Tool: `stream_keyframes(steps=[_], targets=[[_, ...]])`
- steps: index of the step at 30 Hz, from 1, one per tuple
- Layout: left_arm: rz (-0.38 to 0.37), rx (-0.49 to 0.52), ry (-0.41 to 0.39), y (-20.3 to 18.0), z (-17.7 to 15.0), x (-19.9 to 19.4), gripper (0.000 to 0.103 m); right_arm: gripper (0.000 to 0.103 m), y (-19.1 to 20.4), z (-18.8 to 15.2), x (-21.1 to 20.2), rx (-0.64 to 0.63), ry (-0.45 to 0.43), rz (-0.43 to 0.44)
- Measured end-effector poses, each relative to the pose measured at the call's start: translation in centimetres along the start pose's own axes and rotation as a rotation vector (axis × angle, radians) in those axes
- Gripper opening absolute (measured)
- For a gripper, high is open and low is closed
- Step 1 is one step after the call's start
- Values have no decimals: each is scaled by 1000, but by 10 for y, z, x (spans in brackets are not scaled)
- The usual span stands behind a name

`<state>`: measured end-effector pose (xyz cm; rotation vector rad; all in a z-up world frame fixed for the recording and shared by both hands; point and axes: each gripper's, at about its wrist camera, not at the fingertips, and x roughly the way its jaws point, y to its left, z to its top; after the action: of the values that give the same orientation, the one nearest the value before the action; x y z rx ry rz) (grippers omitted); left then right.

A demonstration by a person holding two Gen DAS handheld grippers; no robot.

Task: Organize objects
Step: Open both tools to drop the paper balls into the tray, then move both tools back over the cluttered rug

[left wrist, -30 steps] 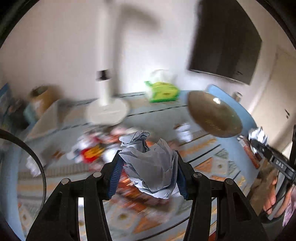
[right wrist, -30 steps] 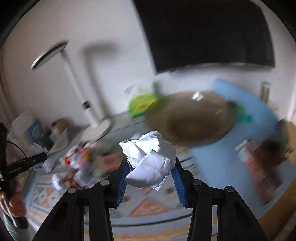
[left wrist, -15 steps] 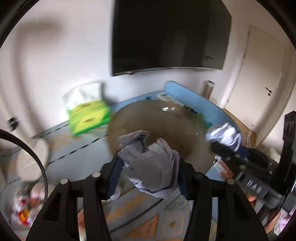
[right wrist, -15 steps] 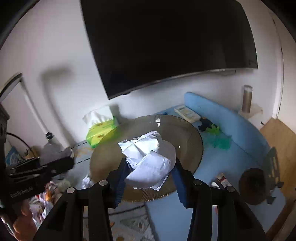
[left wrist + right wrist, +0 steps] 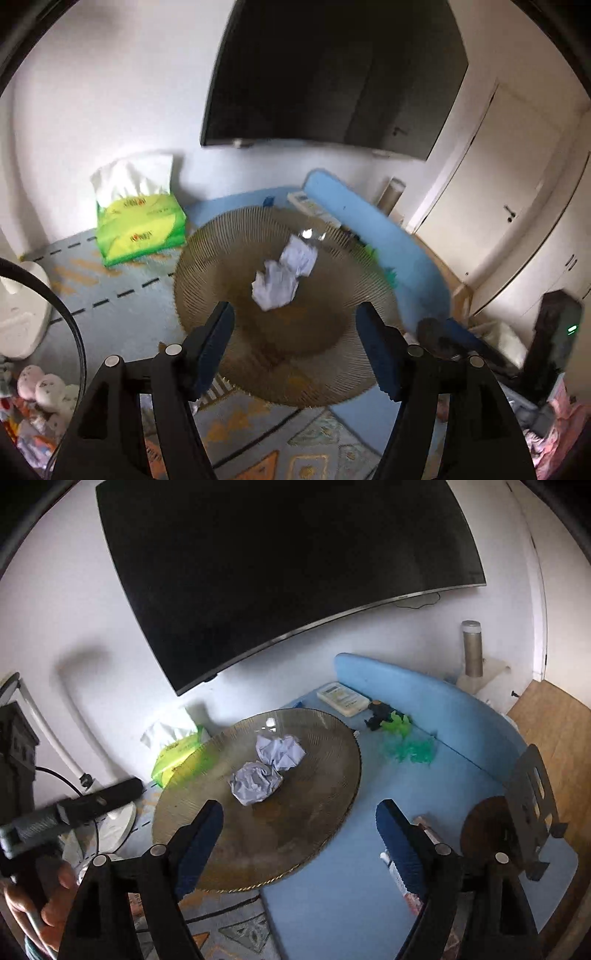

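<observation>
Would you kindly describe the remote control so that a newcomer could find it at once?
Start at the big black television on the wall. Below its right end, on the blue mat past the round brown plate, lies the remote control. It alone is flat, pale and rectangular, unlike the green plastic bits beside it.

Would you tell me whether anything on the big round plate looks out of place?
Yes: two crumpled paper balls lie touching near the middle of the brown ribbed plate, which otherwise holds nothing.

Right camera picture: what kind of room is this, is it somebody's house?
Probably yes, a living room or playroom at home. A big dark TV hangs on the white wall, a green tissue pack sits below it, and a patterned play mat with blue padded edges covers the floor.
</observation>
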<state>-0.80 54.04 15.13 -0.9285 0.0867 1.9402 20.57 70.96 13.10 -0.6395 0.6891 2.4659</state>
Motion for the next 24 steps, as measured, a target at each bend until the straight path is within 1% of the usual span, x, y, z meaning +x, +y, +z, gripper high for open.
stream_keyframes(steps=[3, 4, 7, 9, 10, 11, 12, 13, 14, 16, 17, 18, 20, 22, 24], targets=[[-20, -8, -48, 2, 5, -38, 67, 84, 14, -6, -8, -28, 1, 28], [-21, -15, -81, 4, 7, -60, 67, 84, 20, -8, -11, -42, 1, 37], [0, -32, -150, 10, 7, -111, 67, 85, 45, -14, -22, -96, 0, 79], [33, -62, -194, 26, 1, -148, 67, 90, 66, -20, -30, -141, 1, 116], [60, -84, -213, 36, -4, -169, 67, 92, 76, -23, -33, -162, 1, 135], [78, -98, -226, 44, -8, -183, 69, 96, 89, -27, -37, -189, -3, 156], [103, -111, -239, 52, -13, -196, 78, 98, 99, -30, -40, -213, -8, 172], [151, -130, -254, 65, -20, -214, 83, 102, 114, -36, -44, -248, -16, 192], [188, -148, -270, 74, -27, -224, 89, 103, 122, -40, -46, -269, -21, 201], [272, -189, -308, 98, -52, -251, 97, 103, 145, -54, -46, -330, -22, 215], [302, -206, -315, 109, -63, -259, 103, 103, 158, -62, -43, -367, -9, 223], [341, -231, -325, 124, -79, -269, 103, 103, 172, -71, -38, -404, 15, 234], [406, -261, -316, 150, -103, -280, 103, 103, 191, -86, -26, -443, 59, 257], [495, -313, -282, 186, -132, -286, 103, 103, 205, -102, -14, -473, 89, 301], [539, -370, -233, 220, -155, -283, 102, 103, 216, -125, -1, -494, 113, 351]])
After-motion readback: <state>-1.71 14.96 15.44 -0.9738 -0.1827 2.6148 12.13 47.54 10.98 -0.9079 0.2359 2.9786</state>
